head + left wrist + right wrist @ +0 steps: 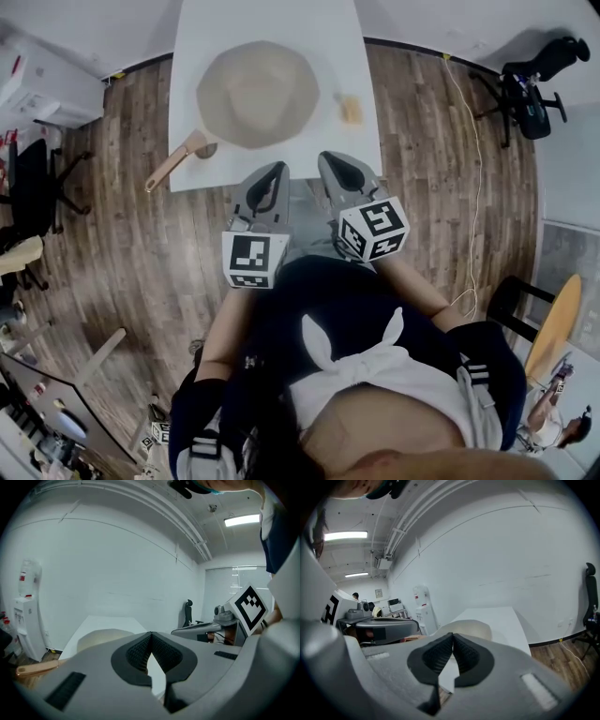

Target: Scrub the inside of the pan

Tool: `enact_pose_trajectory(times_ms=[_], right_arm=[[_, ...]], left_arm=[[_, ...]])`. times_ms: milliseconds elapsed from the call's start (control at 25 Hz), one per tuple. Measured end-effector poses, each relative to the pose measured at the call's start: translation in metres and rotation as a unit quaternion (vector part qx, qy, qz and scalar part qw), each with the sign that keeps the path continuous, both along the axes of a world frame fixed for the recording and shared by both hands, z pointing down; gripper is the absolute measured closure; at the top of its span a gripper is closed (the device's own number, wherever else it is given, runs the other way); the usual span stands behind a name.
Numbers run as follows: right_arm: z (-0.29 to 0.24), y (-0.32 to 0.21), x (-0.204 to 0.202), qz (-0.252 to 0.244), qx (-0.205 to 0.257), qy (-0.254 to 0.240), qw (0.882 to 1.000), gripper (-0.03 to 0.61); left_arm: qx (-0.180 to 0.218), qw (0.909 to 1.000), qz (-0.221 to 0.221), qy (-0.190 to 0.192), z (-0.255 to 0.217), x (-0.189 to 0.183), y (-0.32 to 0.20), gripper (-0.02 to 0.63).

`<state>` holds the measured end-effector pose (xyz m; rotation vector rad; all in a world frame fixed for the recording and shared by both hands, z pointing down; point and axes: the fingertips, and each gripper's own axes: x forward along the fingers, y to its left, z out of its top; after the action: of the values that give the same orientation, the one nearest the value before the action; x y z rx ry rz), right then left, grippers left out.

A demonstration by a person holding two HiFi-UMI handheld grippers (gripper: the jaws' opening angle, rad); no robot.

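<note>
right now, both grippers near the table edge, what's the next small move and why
Probably open the right gripper and ease it forward to the small tan pad on the table right of the pan. It is shut on nothing, as is the left gripper, so nothing to scrub with is held yet. The pad may be a sponge; too small to tell.

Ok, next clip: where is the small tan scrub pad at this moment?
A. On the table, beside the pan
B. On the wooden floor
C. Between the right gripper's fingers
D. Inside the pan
A. In the head view the tan scrub pad lies on the white table to the right of the pan, clear of its rim. The right gripper is shut with nothing between its fingers.
</note>
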<state>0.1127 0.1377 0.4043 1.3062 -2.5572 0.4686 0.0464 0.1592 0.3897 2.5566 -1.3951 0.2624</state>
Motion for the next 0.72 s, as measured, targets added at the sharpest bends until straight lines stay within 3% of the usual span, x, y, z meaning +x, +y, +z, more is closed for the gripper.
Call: enact_pose_trajectory(times_ms=[320, 400, 720], right_arm=[[0.02, -0.043, 0.012, 0.012, -0.023, 0.02, 0.999, 0.575], [0.029, -0.053, 0.016, 0.018, -0.031, 0.03, 0.999, 0.528], [0.063, -0.106, 0.057, 0.08, -0.066, 0.068, 0.992, 0.494]], left_arm=[[-0.012, 0.9998, 0.012, -0.011, 0.009, 0.0, -0.038, 0.609], [-0.015, 0.9996, 0.017, -0.016, 0.012, -0.002, -0.045, 0.609], [-0.03, 0.9987, 0.029, -0.03, 0.019, -0.005, -0.08, 0.609]])
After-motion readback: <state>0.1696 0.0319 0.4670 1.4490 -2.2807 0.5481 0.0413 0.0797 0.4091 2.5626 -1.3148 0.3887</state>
